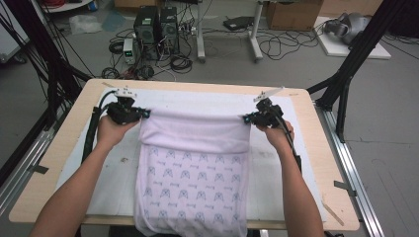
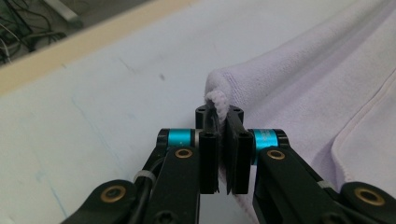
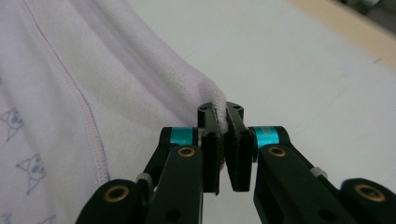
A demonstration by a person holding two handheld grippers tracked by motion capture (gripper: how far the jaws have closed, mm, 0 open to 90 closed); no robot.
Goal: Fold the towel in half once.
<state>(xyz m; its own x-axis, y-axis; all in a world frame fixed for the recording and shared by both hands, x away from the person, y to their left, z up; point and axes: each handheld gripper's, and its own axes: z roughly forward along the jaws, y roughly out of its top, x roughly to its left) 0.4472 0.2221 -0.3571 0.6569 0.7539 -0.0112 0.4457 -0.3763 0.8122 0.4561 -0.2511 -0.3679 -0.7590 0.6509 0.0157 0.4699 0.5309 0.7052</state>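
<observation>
Left tool [image 1: 143,113] and right tool [image 1: 245,118] pinch the towel [image 1: 195,163] corners

A lab or test room — computer towers [image 1: 155,29] and tangled cables [image 1: 180,63] on the grey floor [image 1: 385,128], cardboard boxes [image 1: 292,14], black frame struts [image 1: 353,59] around the table [image 1: 316,123].

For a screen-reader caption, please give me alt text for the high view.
Two hands, each with a black gripper, left and right, pinch opposite corners of a pale lilac cat-print fleece garment, folding its top edge over. It lies on a white mat on a wooden table.
</observation>
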